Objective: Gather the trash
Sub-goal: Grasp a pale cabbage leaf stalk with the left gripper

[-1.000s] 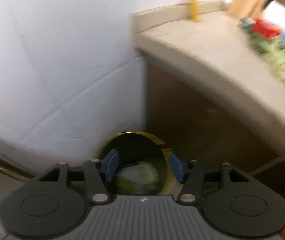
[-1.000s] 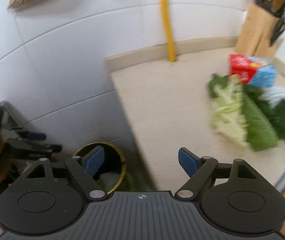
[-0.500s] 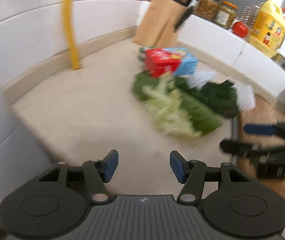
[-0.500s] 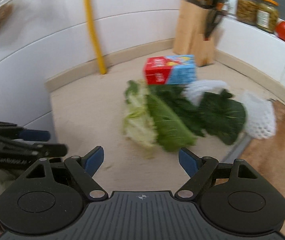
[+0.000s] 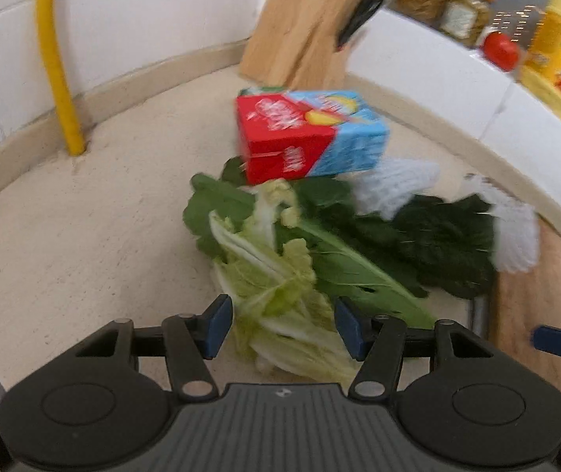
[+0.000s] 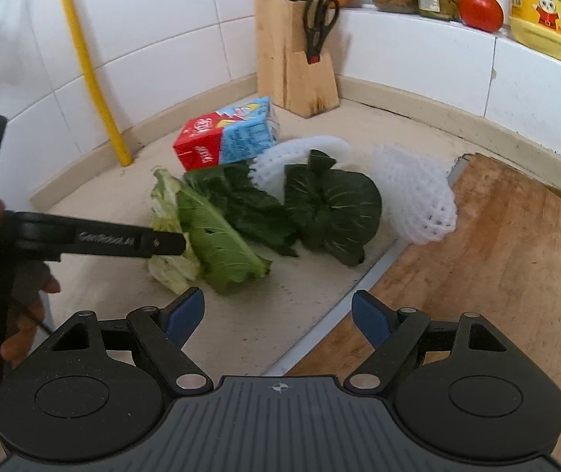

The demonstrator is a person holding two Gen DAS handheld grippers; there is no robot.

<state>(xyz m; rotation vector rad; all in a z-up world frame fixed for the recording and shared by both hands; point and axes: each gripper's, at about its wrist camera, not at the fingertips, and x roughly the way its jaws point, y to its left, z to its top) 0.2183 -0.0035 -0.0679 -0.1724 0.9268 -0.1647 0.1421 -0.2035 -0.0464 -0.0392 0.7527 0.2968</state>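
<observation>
We hang our left gripper over the pale cabbage leaves on the counter, fingers parted astride them but not pressing, likely lining up a pick. Our right gripper waits near, fingers wide and empty. Dark greens, 2 foam nets and a carton crowd behind; the knife block stands far.

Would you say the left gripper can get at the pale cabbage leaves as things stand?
Probably yes. The left gripper is open and empty, with the pale cabbage leaves lying right ahead between its fingers, at the pile's near edge; nothing lies on them there.
</observation>
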